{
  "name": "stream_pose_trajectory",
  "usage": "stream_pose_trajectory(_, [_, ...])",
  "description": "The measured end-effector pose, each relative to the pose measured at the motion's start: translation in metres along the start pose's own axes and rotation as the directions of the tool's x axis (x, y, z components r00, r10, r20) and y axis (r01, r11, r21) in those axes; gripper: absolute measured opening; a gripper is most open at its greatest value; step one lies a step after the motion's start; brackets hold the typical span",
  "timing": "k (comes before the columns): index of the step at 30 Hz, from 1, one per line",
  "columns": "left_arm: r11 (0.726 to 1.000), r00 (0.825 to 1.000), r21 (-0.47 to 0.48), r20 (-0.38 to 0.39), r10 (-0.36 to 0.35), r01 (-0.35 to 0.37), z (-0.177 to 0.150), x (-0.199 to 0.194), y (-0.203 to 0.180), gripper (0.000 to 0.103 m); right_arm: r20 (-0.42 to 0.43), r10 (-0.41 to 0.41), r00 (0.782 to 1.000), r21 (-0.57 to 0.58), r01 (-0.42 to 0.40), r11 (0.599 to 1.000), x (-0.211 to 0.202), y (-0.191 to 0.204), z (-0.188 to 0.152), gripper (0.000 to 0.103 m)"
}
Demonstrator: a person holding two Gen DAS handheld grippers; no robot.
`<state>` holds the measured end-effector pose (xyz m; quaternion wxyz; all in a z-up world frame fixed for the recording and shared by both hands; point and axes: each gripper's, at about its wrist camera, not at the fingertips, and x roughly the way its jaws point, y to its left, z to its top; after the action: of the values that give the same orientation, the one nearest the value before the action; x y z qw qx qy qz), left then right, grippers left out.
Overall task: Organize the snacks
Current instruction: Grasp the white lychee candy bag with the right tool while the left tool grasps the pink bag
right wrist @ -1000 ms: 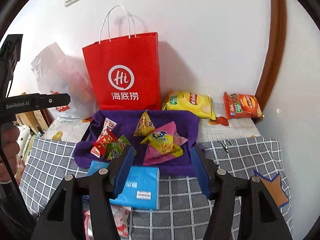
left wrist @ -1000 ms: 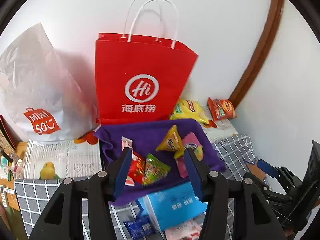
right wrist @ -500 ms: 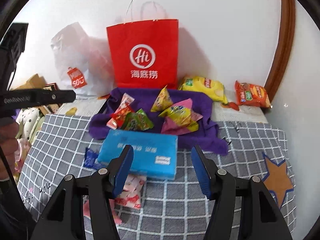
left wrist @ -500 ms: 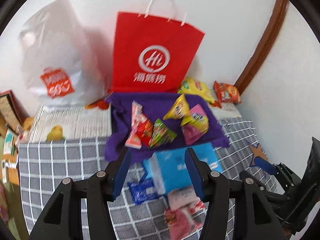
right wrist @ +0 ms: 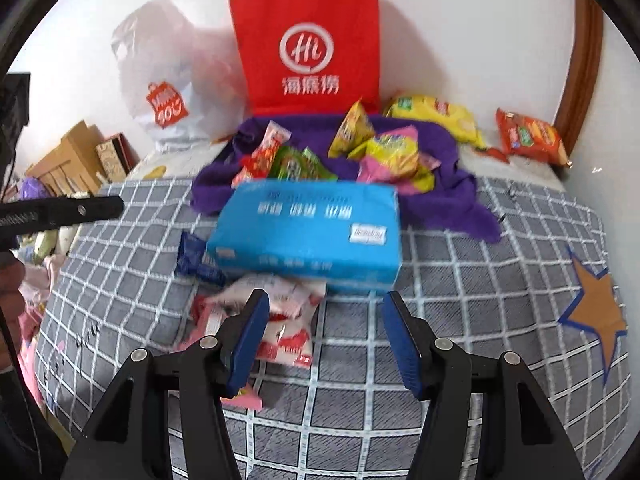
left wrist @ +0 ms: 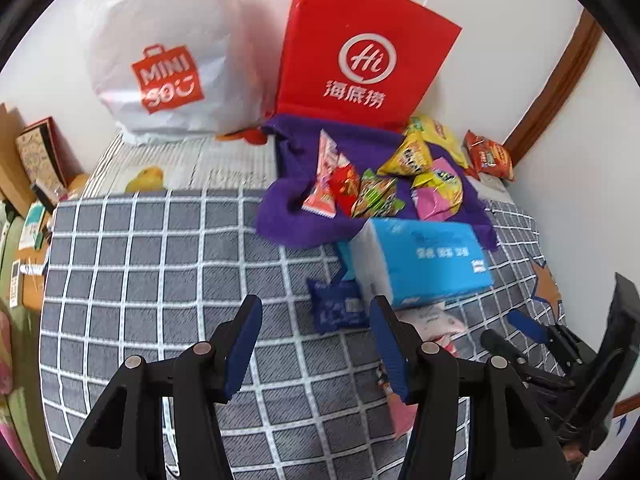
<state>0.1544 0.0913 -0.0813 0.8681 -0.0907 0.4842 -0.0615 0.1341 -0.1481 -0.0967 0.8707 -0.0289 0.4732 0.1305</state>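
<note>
On the checked bedcover (right wrist: 460,280) my right gripper (right wrist: 322,322) and left gripper (left wrist: 316,330) hang spread, empty; the tissue pack (right wrist: 308,232) overlaps the white-red packets (right wrist: 280,312); I'd risk dragging it

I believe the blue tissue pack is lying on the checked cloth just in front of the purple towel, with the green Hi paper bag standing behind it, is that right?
Not quite: the Hi paper bag is red, not green, as the right wrist view shows. The rest holds: the blue tissue pack lies on the checked cloth just in front of the purple towel.
</note>
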Motion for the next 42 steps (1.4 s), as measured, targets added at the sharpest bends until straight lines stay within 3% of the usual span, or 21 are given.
stream_pose_trajectory(6, [0.999, 1.0, -0.052, -0.028, 0.008, -0.009, -0.015, 0.007, 0.017, 0.053, -0.087, 0.024, 0.996, -0.062, -0.03, 0.998, 0.033, 0.011, -0.017, 0.059])
stream_pose_trajectory(16, [0.997, 0.998, -0.064, -0.045, 0.039, -0.042, -0.024, 0.01, 0.022, 0.053, -0.137, 0.062, 0.989, -0.081, -0.074, 0.994, 0.064, 0.029, -0.014, 0.059])
stream_pose_trajectory(21, [0.997, 0.998, -0.068, -0.054, 0.027, -0.031, -0.026, 0.012, 0.019, 0.053, -0.115, 0.055, 0.992, -0.075, -0.064, 0.995, 0.078, 0.033, -0.013, 0.058])
stream_pose_trajectory(23, [0.997, 0.998, -0.064, -0.048, 0.028, -0.031, -0.027, 0.011, 0.017, 0.053, -0.092, 0.048, 0.995, -0.079, -0.055, 0.995, 0.078, 0.032, -0.014, 0.052])
stream_pose_trajectory(30, [0.997, 0.998, -0.07, -0.053, 0.028, -0.032, -0.029, 0.016, 0.013, 0.053, -0.067, -0.01, 0.998, -0.096, 0.004, 0.995, 0.05, 0.002, -0.032, 0.048])
stream_pose_trajectory(35, [0.998, 0.997, -0.068, -0.071, 0.005, -0.009, -0.03, 0.03, 0.003, 0.053, -0.06, -0.038, 0.998, -0.032, 0.036, 0.999, 0.027, -0.038, -0.048, 0.05])
stream_pose_trajectory(42, [0.999, 0.994, -0.044, -0.109, -0.002, -0.003, -0.034, 0.046, -0.013, 0.053, -0.068, -0.042, 0.997, 0.009, 0.043, 0.999, 0.04, -0.053, -0.051, 0.056])
